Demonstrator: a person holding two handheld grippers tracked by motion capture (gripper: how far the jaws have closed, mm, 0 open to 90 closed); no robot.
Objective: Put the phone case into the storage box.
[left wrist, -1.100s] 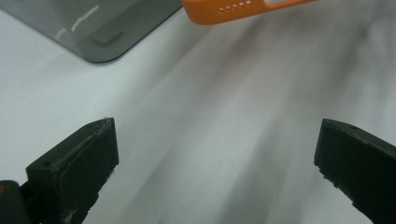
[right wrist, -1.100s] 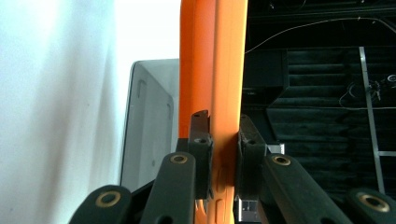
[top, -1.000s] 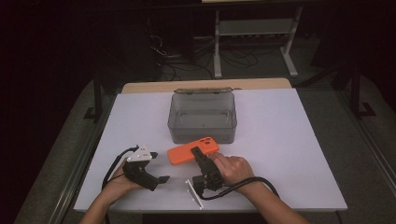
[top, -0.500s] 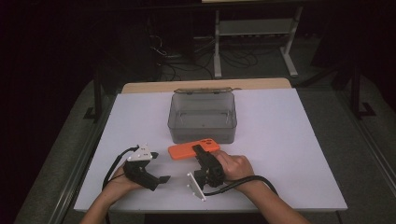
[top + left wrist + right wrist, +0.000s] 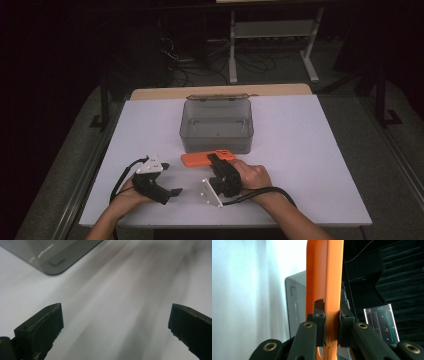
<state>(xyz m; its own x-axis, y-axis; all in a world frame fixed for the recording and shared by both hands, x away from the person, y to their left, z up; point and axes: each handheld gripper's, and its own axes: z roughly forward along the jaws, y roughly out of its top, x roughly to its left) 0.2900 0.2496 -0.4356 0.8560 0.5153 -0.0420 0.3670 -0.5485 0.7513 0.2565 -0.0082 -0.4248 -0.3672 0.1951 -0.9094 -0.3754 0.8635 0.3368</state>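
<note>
An orange flat case lies just in front of the grey see-through box, near the table's middle. My right gripper is shut on its near right end; in the right gripper view the pads press both faces of the orange case, seen edge-on. My left gripper rests on the white table at the front left. It points right and is open, and in the left gripper view there is nothing between its jaws.
The box stands open-topped, with its lid hinged back at the far side. A rounded corner of the box lies ahead and to the left of the left jaws. Cables trail from both grippers to the front edge. Dark floor and a metal rack lie beyond the table.
The right hand has shifted slightly and turned, and the orange case in its jaws looks narrower from above. The left gripper has stayed where it was.
</note>
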